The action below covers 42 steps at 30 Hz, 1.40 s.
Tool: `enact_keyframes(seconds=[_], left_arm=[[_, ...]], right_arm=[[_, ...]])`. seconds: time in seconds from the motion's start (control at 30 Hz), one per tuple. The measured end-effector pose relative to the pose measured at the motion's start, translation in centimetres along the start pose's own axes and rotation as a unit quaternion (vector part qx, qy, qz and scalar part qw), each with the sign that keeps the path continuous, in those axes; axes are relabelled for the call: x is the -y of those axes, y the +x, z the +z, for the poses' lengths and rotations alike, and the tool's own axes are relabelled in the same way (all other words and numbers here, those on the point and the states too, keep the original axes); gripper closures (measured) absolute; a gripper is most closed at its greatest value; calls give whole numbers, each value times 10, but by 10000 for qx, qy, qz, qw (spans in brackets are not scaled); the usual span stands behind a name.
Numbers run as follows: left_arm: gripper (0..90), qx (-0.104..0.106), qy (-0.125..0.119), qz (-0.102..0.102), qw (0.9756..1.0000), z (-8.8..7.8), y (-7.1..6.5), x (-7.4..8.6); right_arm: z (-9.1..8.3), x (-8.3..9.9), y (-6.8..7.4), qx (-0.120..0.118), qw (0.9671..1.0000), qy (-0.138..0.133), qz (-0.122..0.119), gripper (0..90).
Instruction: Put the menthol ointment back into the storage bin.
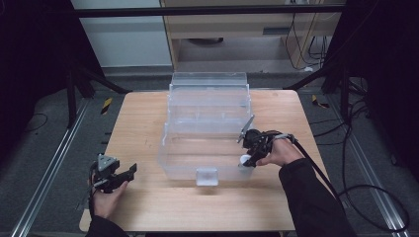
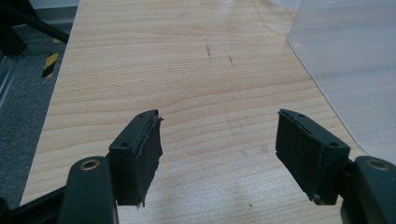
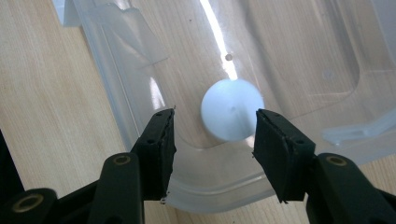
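No readable writing is seen. A clear plastic box [image 1: 207, 133] is set mid-tabletop [image 1: 143, 123], its latch at the near wall. A plain white ball [image 3: 232, 109] is seen in the box's near right corner. The right gripper [image 3: 215, 135] is held over it, jaws apart, pads not pressing. The left gripper [image 2: 219, 149] is kept near left, jaws wide, empty.

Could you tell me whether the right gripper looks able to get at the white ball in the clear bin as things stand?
Probably yes: the right gripper hangs over the clear bin's open top, its fingers apart, the white ball just beyond with nothing between.
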<state>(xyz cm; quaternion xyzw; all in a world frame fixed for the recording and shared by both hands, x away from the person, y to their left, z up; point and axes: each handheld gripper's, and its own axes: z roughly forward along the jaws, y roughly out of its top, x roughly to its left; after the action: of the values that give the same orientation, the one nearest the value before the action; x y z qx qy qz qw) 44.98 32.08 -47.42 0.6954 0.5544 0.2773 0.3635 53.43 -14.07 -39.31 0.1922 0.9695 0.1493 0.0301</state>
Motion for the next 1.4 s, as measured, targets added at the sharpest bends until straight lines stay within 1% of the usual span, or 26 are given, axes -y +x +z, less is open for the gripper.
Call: enact_keyframes(seconds=[0.33, 0.4, 0.5, 0.53, 0.57, 0.63, 0.67, 0.7, 0.73, 0.77, 0.8, 0.83, 0.87, 0.97, 1.0, 1.03, 1.07, 1.1, 1.13, 1.2, 1.23, 1.27, 1.3, 1.33, 1.37, 1.4], left_arm=[[307, -2, 1, 0, 10000, 0, 0, 0], [307, -1, 6, 6, 10000, 0, 0, 0], [307, 1, -1, -2, 10000, 0, 0, 0], [307, 3, -5, -1, 10000, 0, -1, 0], [307, 1, -5, -3, 10000, 0, -1, 0], [307, 3, -2, -5, 10000, 0, -1, 0], [306, 3, -2, -5, 10000, 0, -1, 0], [306, -3, -5, 2, 10000, 0, -1, 0], [306, -3, -5, 2, 10000, 0, -1, 0], [306, -1, 1, -2, 10000, 0, -1, 0], [306, -1, 1, -2, 10000, 0, -1, 0], [306, 2, 7, -4, 10000, 0, -1, 0], [305, -1, 10, -1, 10000, 0, -1, 0], [306, -3, 8, -4, 10000, 0, -1, 0], [306, 0, 11, -8, 10000, 0, -1, 1], [306, 0, 11, -8, 10000, 0, -1, 1], [307, 2, 19, -8, 10000, 0, -2, 1], [308, 2, 19, -8, 10000, 0, -2, 1], [309, 5, 12, 0, 10000, 0, -2, 1], [314, 8, 12, -4, 10000, 0, -2, 1], [314, 12, 17, -5, 10000, 0, -2, 1], [319, 18, 37, 7, 10000, 1, -2, 1], [324, 23, 30, 9, 10000, 1, -2, 1], [327, 23, 30, 9, 10000, 1, -2, 1], [331, 30, 28, 7, 10000, 0, -2, 1], [334, 30, 28, 5, 10000, 0, -2, 1]], right_arm=[[-14, 3, 3, 142, 9996, -204, 138, 442], [-24, 7, 6, 277, 9985, -413, 231, 389], [-31, 11, 7, 408, 9973, -548, 286, 363], [-39, 16, 8, 555, 9953, -685, 401, 322], [-42, 19, 9, 607, 9940, -786, 456, 318], [-49, 26, 12, 655, 9914, -1022, 497, 294], [-49, 26, 12, 655, 9914, -1022, 497, 294], [-55, 34, 15, 700, 9881, -1218, 626, 270], [-55, 34, 15, 700, 9881, -1218, 626, 270], [-58, 41, 18, 814, 9849, -1340, 728, 240], [-58, 41, 18, 814, 9849, -1340, 728, 240], [-60, 46, 20, 838, 9834, -1394, 801, 226], [-61, 54, 24, 875, 9790, -1591, 929, 207], [-60, 68, 31, 991, 9722, -1826, 1082, 187], [-58, 72, 33, 1042, 9701, -1879, 1131, 179], [-58, 72, 33, 1042, 9701, -1879, 1131, 179], [-53, 80, 35, 1120, 9660, -1979, 1230, 166], [-53, 80, 35, 1120, 9660, -1979, 1230, 166], [-47, 89, 37, 1158, 9609, -2113, 1362, 166], [-41, 98, 38, 1202, 9545, -2256, 1534, 164], [-41, 98, 38, 1202, 9545, -2256, 1534, 164], [-34, 107, 37, 1274, 9455, -2458, 1713, 149], [-30, 111, 37, 1287, 9411, -2547, 1815, 148], [-30, 111, 37, 1287, 9411, -2547, 1815, 148], [-21, 120, 35, 1351, 9322, -2658, 2051, 144], [-17, 124, 33, 1403, 9282, -2690, 2152, 142]])
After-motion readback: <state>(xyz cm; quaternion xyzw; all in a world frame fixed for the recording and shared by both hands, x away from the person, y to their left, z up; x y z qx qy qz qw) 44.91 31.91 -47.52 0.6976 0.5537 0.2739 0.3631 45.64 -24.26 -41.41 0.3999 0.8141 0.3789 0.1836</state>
